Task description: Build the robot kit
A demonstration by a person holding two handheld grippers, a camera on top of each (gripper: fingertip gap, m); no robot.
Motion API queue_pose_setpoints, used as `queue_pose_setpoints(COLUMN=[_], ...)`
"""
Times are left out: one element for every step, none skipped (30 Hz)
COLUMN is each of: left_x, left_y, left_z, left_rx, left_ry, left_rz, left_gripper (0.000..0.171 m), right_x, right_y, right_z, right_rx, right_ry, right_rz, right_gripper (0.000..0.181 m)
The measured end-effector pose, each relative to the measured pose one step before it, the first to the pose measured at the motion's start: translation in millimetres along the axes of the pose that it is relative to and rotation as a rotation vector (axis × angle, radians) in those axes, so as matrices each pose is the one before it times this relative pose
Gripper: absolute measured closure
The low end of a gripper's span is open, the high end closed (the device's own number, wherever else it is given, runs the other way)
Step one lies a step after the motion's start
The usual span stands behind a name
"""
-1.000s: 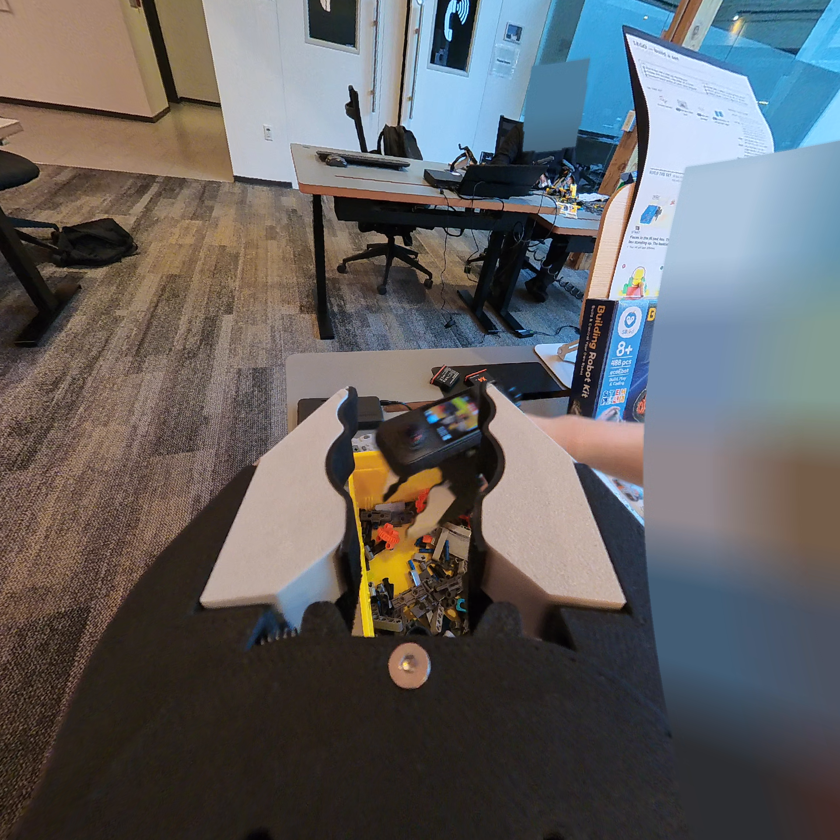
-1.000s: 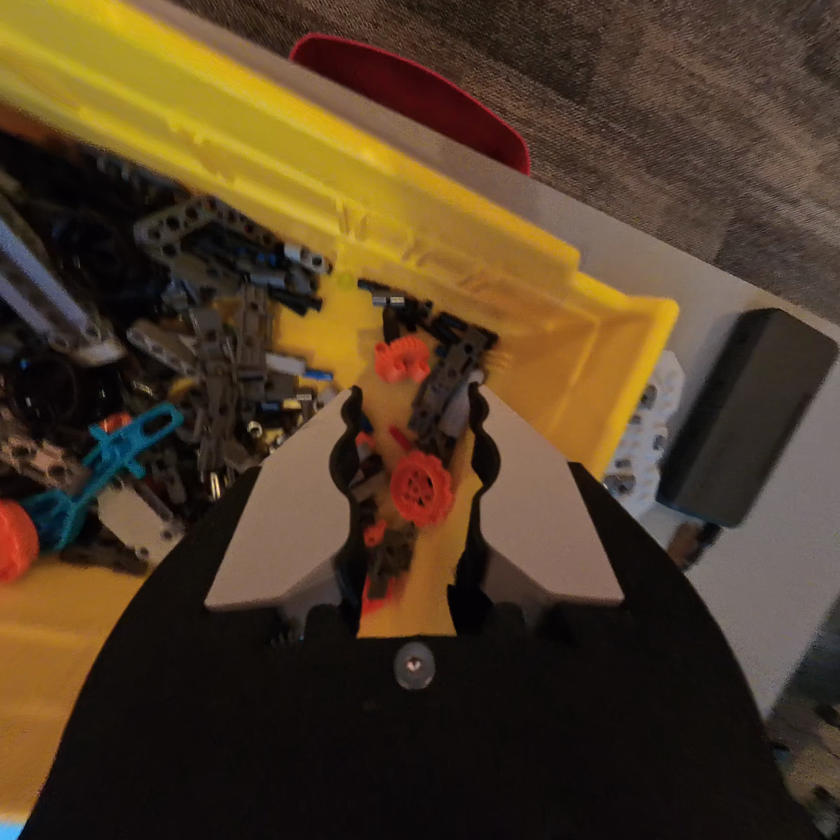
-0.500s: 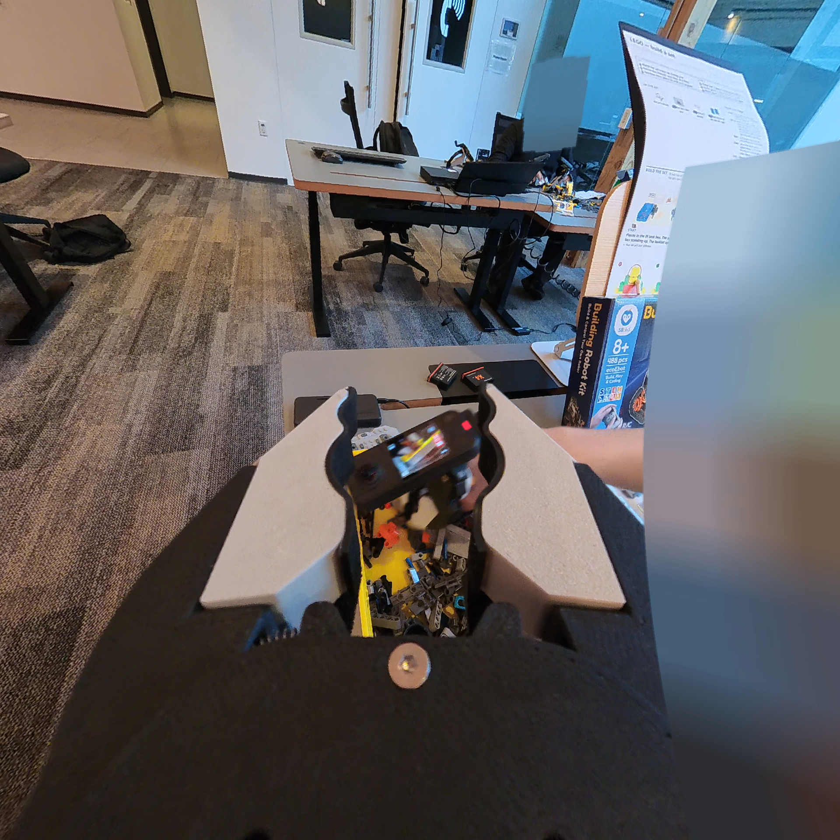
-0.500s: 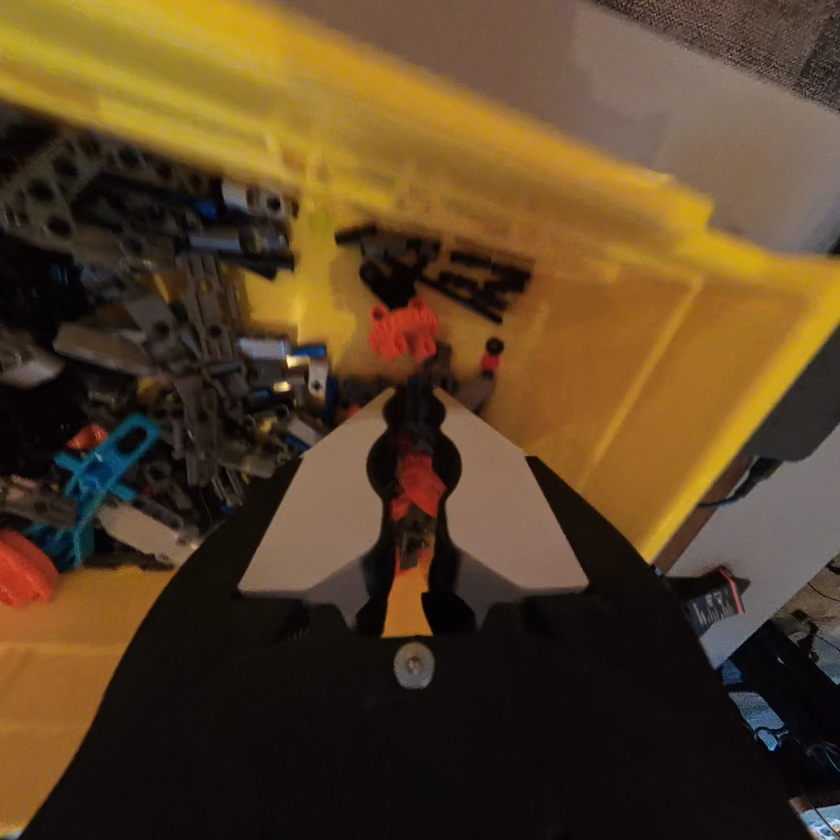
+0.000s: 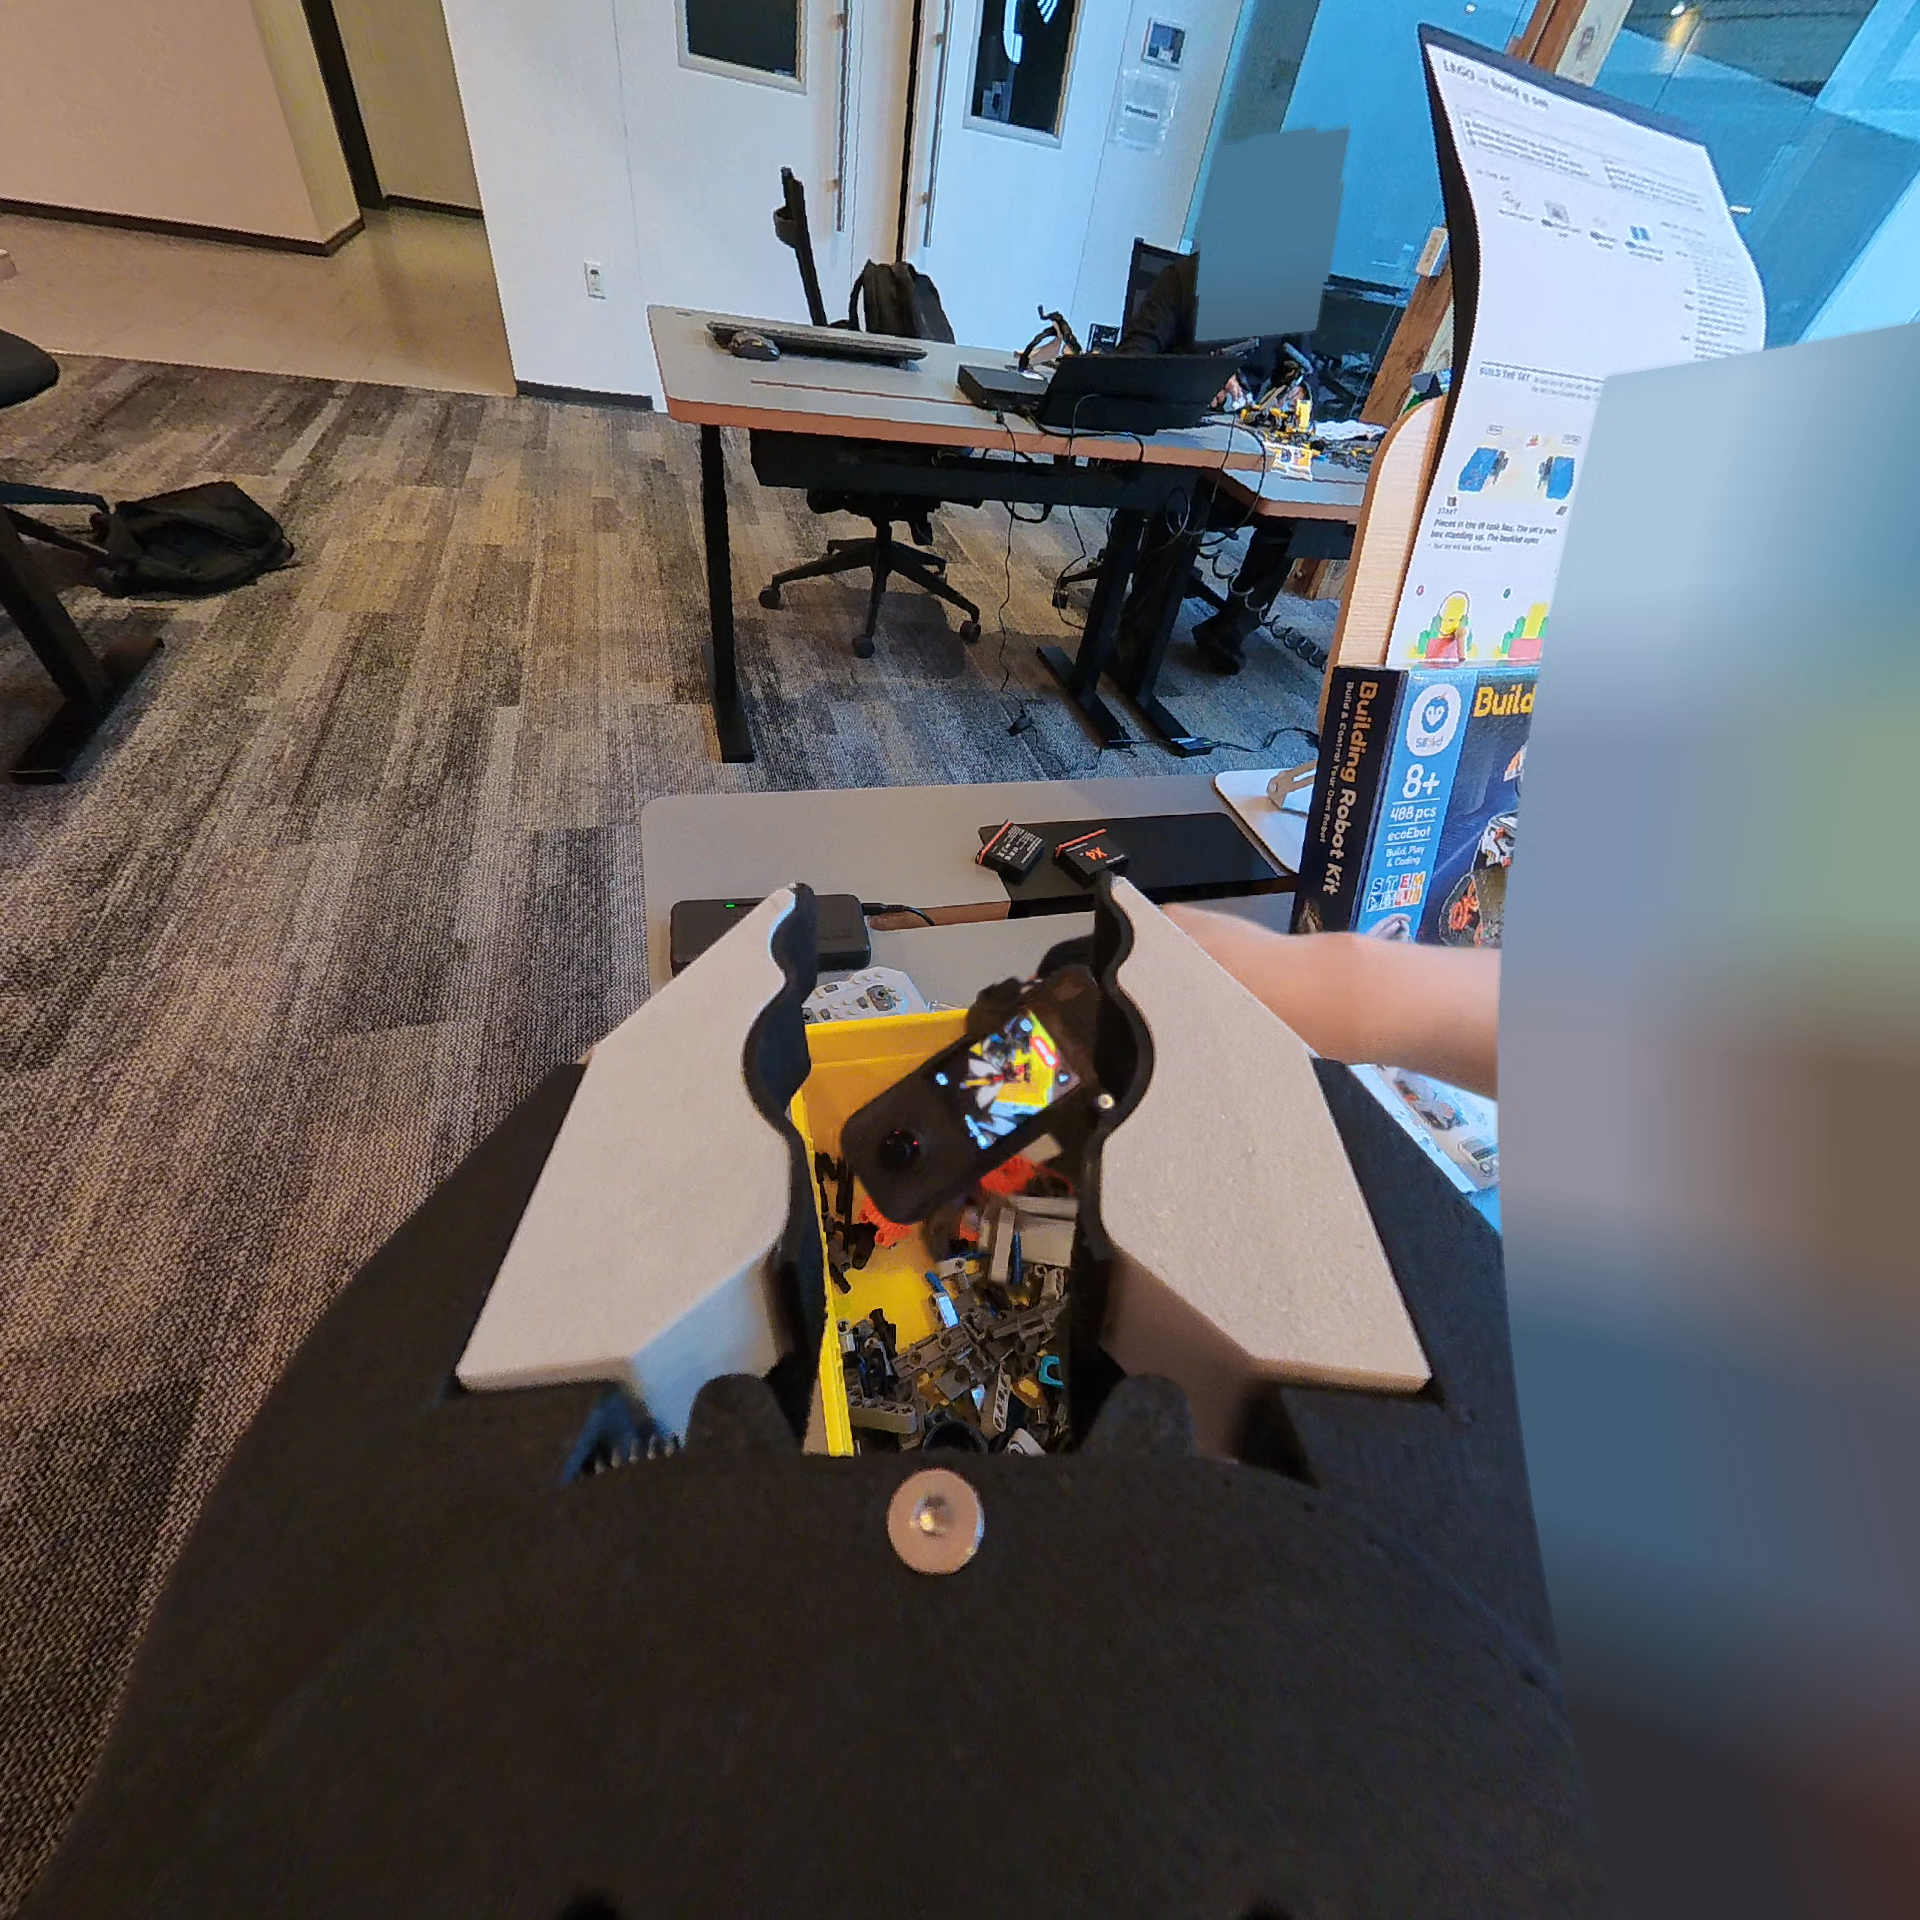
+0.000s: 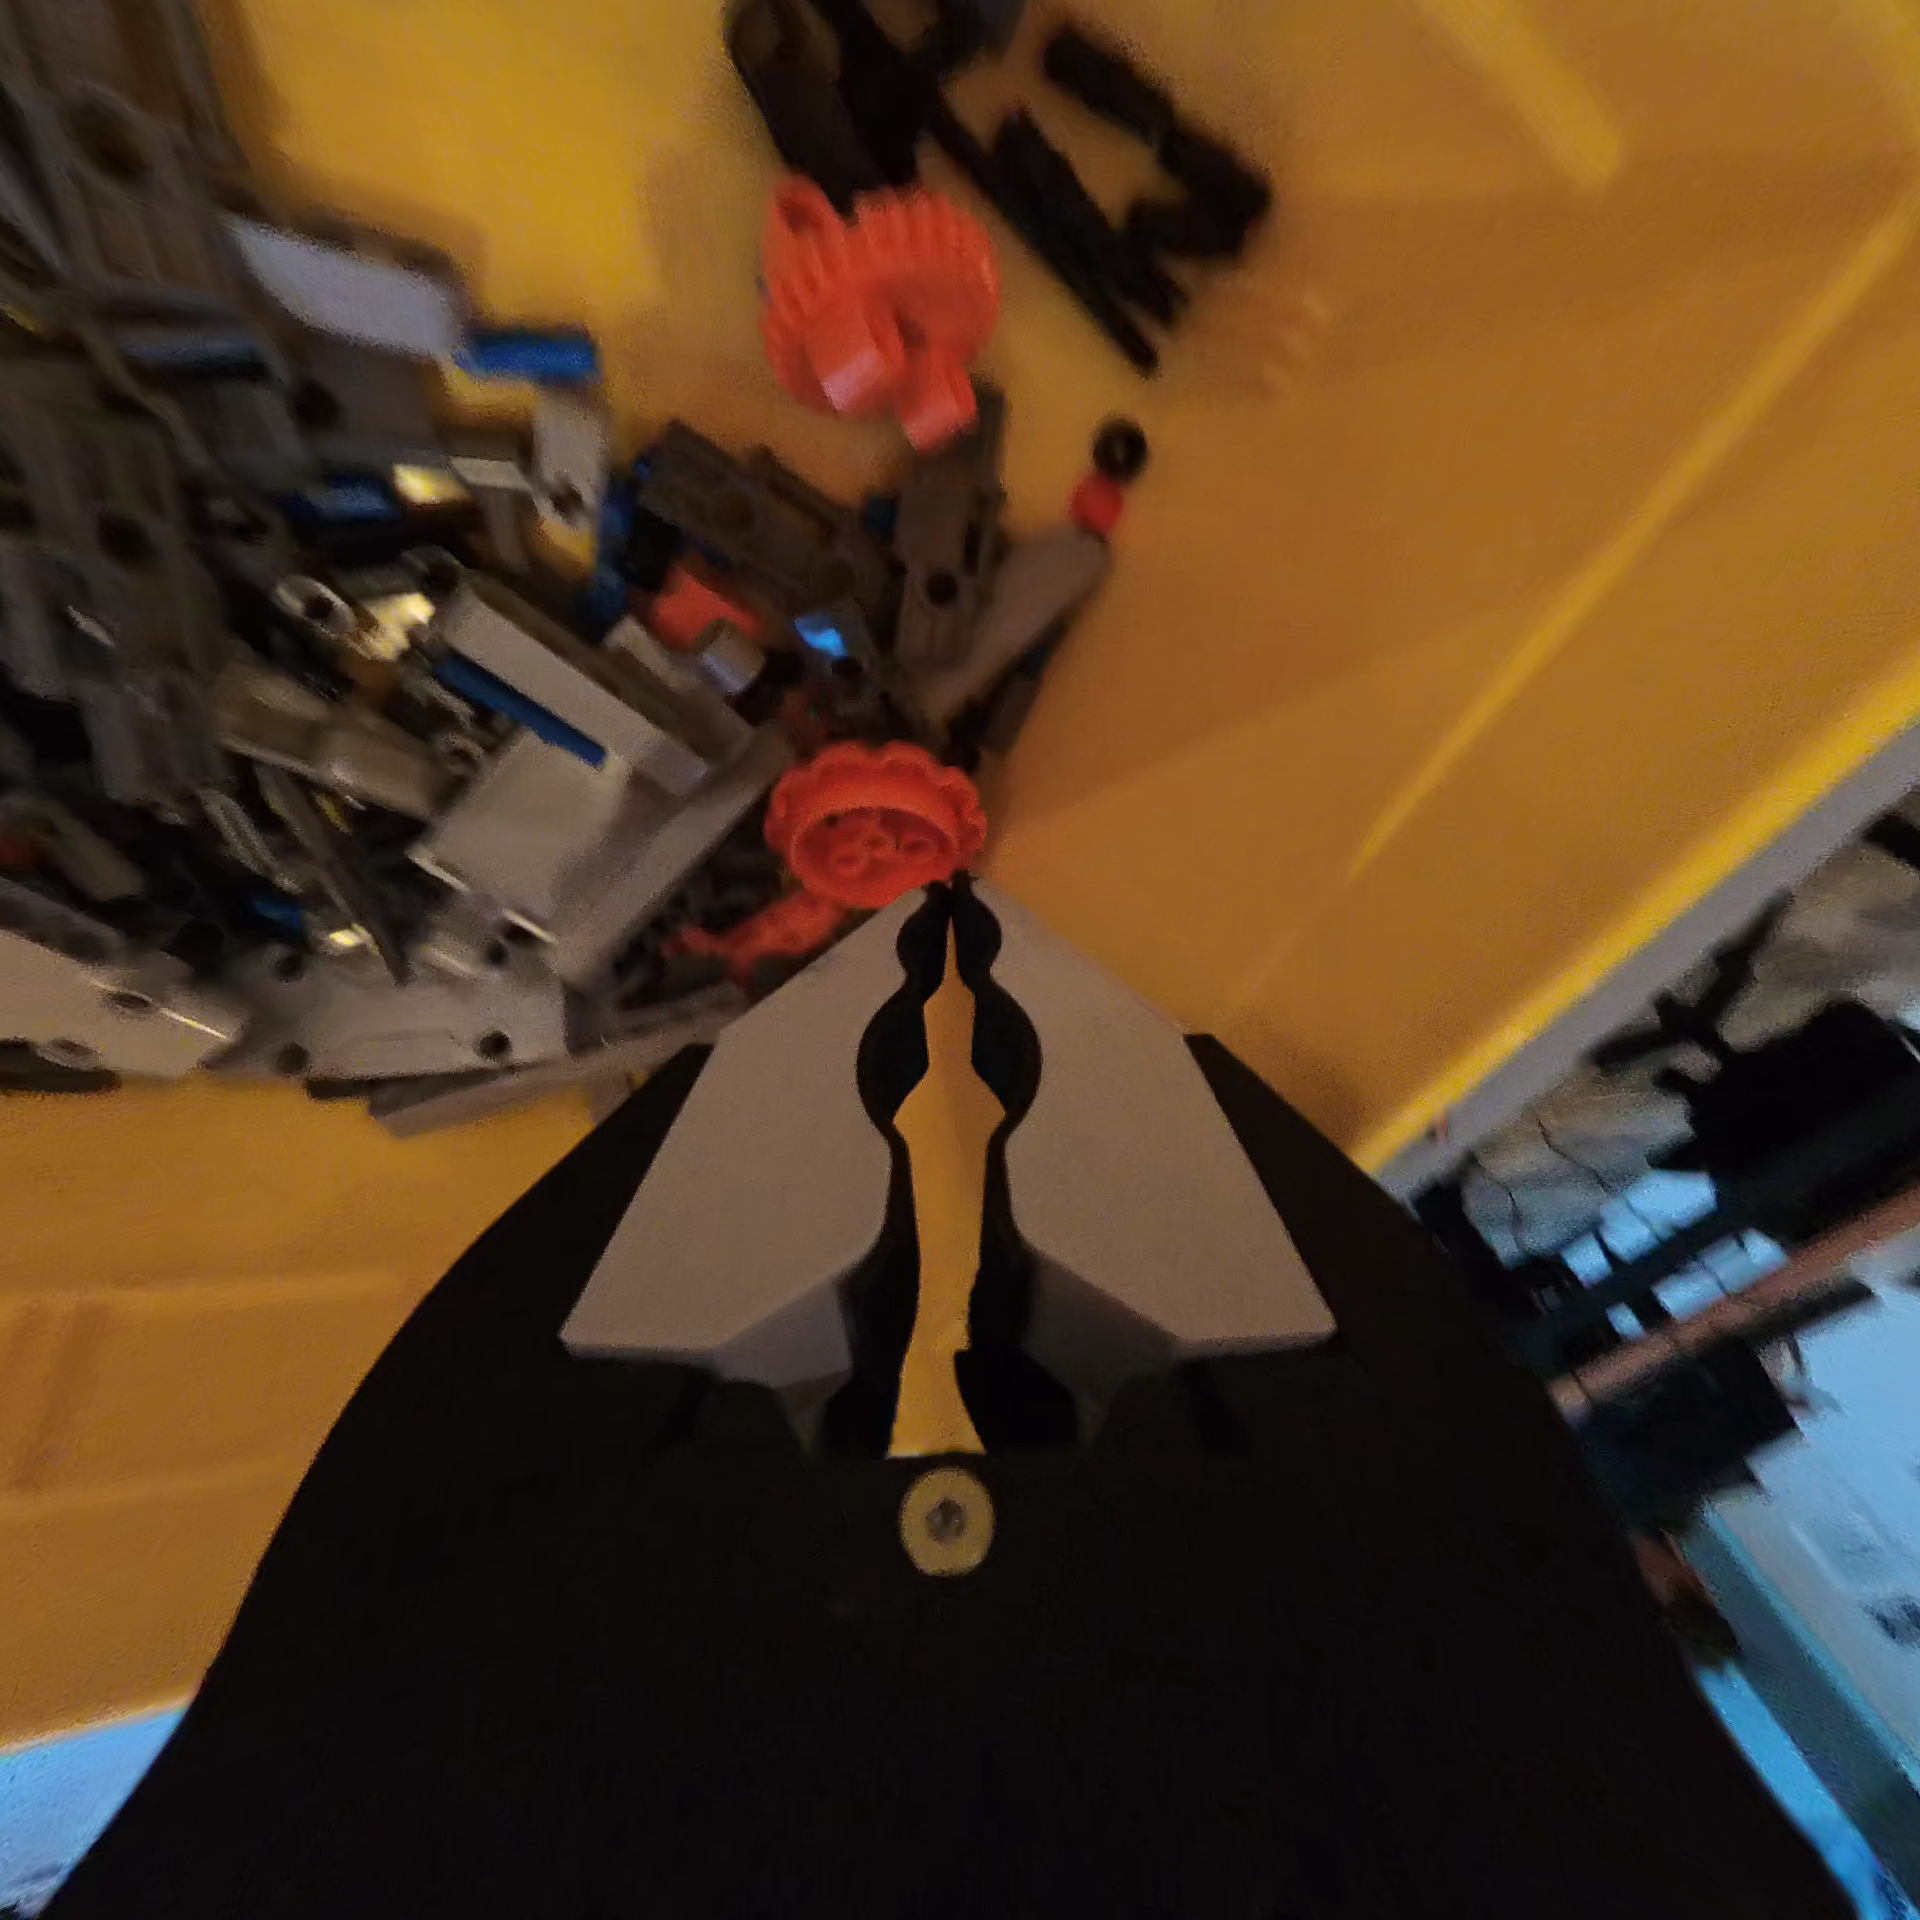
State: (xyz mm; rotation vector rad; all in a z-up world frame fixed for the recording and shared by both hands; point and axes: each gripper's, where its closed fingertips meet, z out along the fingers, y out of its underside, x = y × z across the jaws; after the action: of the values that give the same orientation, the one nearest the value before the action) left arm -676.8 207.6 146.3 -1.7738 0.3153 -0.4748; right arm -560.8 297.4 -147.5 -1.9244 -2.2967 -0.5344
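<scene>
The right gripper (image 6: 951, 888), jaws pinched almost together with nothing between them, touches an orange gear (image 6: 876, 826) in the yellow bin (image 6: 1455, 623), and might just push it away, while the left gripper (image 5: 948, 935) hangs open above.

Grey patterned carpet (image 5: 312, 831) fills the left of the left wrist view, with a black bag (image 5: 192, 535) lying on it at the left edge. At upper centre a long desk (image 5: 831, 390) carries a keyboard (image 5: 821, 338) and a laptop (image 5: 1132, 379); an office chair (image 5: 883, 561) stands under it. At right a blue box (image 5: 1423, 810) stands upright below a curved white poster (image 5: 1590, 260). At centre a grey table (image 5: 831, 831) bears a black mat (image 5: 1195, 852), two small black packs (image 5: 1013, 847) and a black power brick (image 5: 717, 925)
</scene>
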Motion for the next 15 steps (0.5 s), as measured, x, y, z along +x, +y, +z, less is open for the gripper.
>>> queue_pose_setpoints(left_x=[-0.32,-0.22,-0.04,0.11,0.11,0.07,0.24,0.58,0.51,0.32,0.36,0.32,-0.02,-0.13,-0.11], left_y=[-0.05,-0.26,-0.23,0.07,0.32,0.36,0.16,0.01,0.03,0.01,0.16,0.01,-0.01,0.04,0.27], left_z=[-0.22,-0.16,-0.01,0.21,0.22,0.3,0.14,0.12,0.02,0.03,-0.03,0.0,-0.02,0.05,0.22], left_rx=[0.00063,0.00129,0.00135,-0.00035,-0.00211,-0.00233,-0.00123,-0.00064,-0.00042,-0.0003,-0.00066,-0.00048,0.00027,-0.00049,-0.00107], left_ry=[-0.0016,-0.0006,0.0016,0.0019,0.0009,-0.0004,0.0004,0.0019,0.0007,-0.0007,0.0001,0.0005,-0.0007,-0.0006,0.0002], left_rz=[0.0001,-0.001,-0.0018,-0.0012,0.0007,0.0011,0.0005,0.0007,0.0018,0.0019,0.0013,0.001,0.0007,0.0001,-0.0005], left_gripper=[0.121,0.121,0.121,0.121,0.121,0.121,0.121,0.121,0.121,0.121,0.122,0.121,0.122,0.122,0.121], right_x=[-6.84,-6.72,-7.0,-0.67,5.05,6.37,3.26,0.46,0.81,0.73,-1.7,-3.28,0.19,-1.62,-3.28], right_y=[-12.4,-10.94,-8.94,-4.99,-0.18,3.95,7.09,9.71,10.32,9.33,8.18,5.25,4.63,3.57,1.2], right_z=[-1.01,-3.1,-4.56,-5.63,-6.02,-4.87,-2.44,0.96,3.84,5.72,6.25,5.67,4.24,2.14,0.29], right_rx=[0.06,0.0574,0.0531,0.037,0.0147,-0.0052,-0.0205,-0.0415,-0.0529,-0.0526,-0.0523,-0.0407,-0.0395,-0.0321,-0.0108], right_ry=[-0.0512,-0.0619,-0.0658,-0.0236,0.0175,0.0311,0.0184,0.0069,0.0193,0.0296,0.0185,0.0065,0.0253,0.0099,-0.0091], right_rz=[0.0049,0.0166,0.016,0.018,0.0088,-0.007,-0.0143,-0.0077,-0.013,-0.029,-0.0222,-0.0088,-0.0109,-0.0141,-0.0109], right_gripper=[0.181,0.181,0.181,0.181,0.181,0.181,0.181,0.181,0.181,0.181,0.181,0.181,0.181,0.181,0.181])
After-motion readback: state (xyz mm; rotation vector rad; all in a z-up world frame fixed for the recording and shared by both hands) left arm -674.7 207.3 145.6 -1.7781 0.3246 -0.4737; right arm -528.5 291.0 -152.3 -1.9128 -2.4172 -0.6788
